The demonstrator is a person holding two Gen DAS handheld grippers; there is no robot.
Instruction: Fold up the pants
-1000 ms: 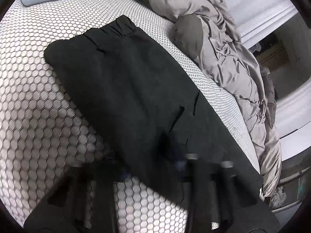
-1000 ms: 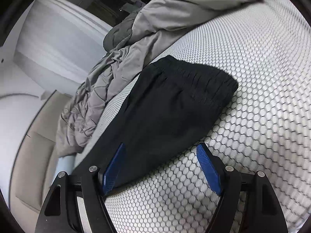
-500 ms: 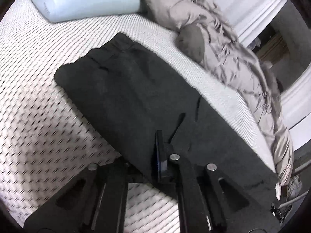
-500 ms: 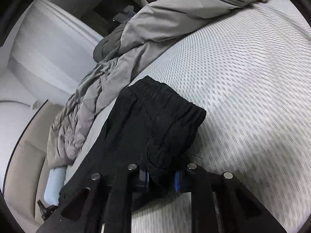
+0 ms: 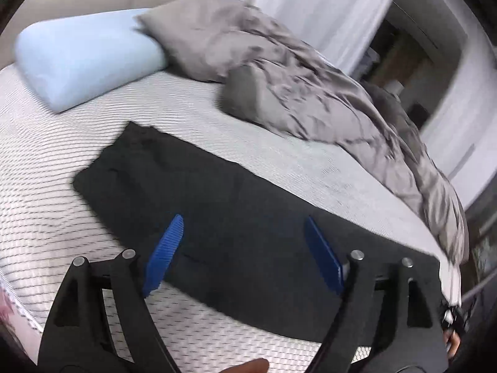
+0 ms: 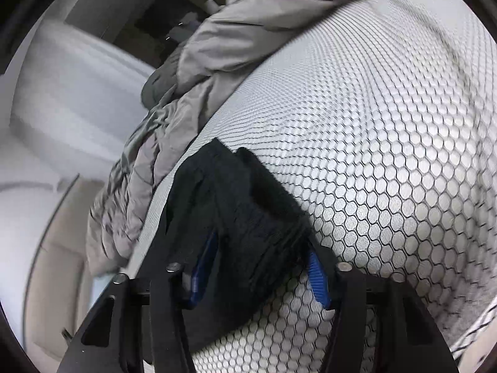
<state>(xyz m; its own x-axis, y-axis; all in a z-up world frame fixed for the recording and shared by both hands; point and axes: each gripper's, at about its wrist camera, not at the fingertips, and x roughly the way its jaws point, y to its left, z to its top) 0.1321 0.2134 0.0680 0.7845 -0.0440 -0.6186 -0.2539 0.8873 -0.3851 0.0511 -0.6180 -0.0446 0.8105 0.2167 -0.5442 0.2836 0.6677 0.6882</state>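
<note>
I see the black pants (image 5: pixel 248 217) lying flat on the bed (image 5: pixel 46 205), nearer than the gray duvet (image 5: pixel 310 93). My left tool (image 5: pixel 245 253) hangs spread wide above them; my right tool (image 6: pixel 257 267) pinches their bunched waistband end

Black pants (image 5: pixel 236 217) flat across bed

No lettering I could read, no labels, no brands, no numbers, nothing legible in either wrist view.
</note>
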